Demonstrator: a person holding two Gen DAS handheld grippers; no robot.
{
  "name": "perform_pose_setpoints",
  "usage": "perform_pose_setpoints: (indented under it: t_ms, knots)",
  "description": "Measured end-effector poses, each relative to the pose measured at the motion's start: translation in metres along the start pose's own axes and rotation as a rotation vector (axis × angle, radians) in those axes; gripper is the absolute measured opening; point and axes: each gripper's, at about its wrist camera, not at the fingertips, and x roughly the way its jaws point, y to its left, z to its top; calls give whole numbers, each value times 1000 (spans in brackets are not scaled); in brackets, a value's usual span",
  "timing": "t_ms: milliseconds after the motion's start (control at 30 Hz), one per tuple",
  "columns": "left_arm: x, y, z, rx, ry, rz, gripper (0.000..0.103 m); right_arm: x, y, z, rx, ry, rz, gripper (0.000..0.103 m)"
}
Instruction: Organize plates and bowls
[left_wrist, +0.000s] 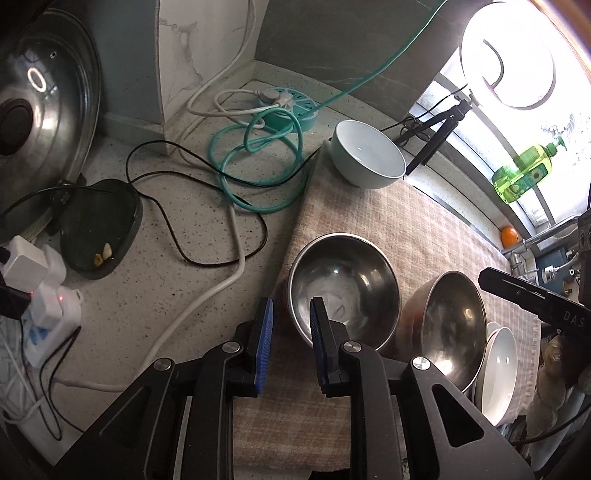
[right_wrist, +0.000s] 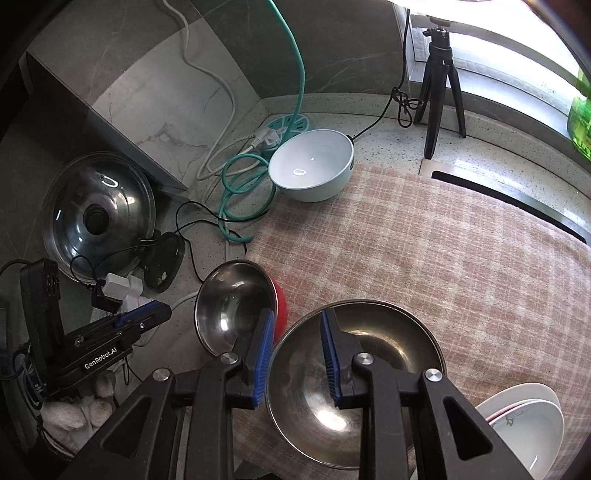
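A small steel bowl (left_wrist: 343, 288) with a red outside (right_wrist: 282, 306) sits at the left edge of the checked cloth (right_wrist: 424, 240). My left gripper (left_wrist: 291, 325) is open by a narrow gap over that bowl's near rim, and its pads press on nothing. From the right wrist view the left gripper (right_wrist: 166, 309) shows just left of the bowl. A larger steel bowl (right_wrist: 354, 387) stands beside it. My right gripper (right_wrist: 297, 354) is open, its jaws straddling the larger bowl's left rim without pinching it. A pale blue bowl (right_wrist: 310, 166) sits at the cloth's far corner. White plates (right_wrist: 528, 424) are stacked at the near right.
A glass pot lid (right_wrist: 96, 214) leans on the left wall. In front of it are a dark dish (left_wrist: 99, 229) and a power strip (left_wrist: 48, 306). Teal and white cables (left_wrist: 258, 166) loop over the counter. A small tripod (right_wrist: 439, 85) and a green bottle (left_wrist: 524, 173) stand by the window.
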Motion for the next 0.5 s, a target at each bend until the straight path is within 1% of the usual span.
perform_pose_setpoints:
  t_ms: [300,500]
  knots:
    - [7,3,-1,-15,21,-31,19,18,11,9,-5,37,38,23]
    - [16,9,-1,-38,47,-48,19,35,16,14,-2,82,68,23]
